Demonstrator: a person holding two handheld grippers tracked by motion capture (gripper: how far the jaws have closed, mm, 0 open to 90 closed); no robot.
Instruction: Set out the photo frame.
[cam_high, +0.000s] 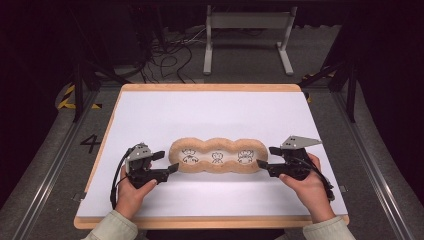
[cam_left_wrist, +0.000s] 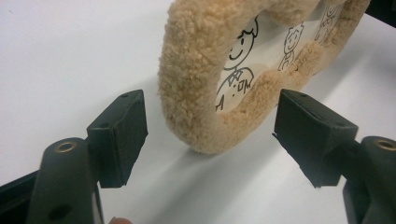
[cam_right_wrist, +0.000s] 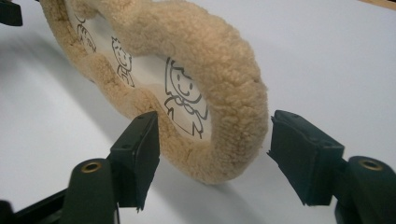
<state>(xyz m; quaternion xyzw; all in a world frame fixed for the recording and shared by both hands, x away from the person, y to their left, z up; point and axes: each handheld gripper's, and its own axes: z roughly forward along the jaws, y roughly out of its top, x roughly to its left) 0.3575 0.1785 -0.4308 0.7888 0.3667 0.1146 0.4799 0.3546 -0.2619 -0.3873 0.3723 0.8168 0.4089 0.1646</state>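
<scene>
High view places the fleece mat (cam_high: 218, 156) flat on the counter (cam_high: 150, 110) — left claw (cam_high: 168, 161) and right claw (cam_high: 263, 157) spread at its ends; gripper views show pads clear of the fleece.

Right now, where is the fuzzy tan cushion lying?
The fuzzy tan cushion lies flat across the near middle of the white table in the high view, its ends between the open jaws of the left gripper and the right gripper.
</scene>
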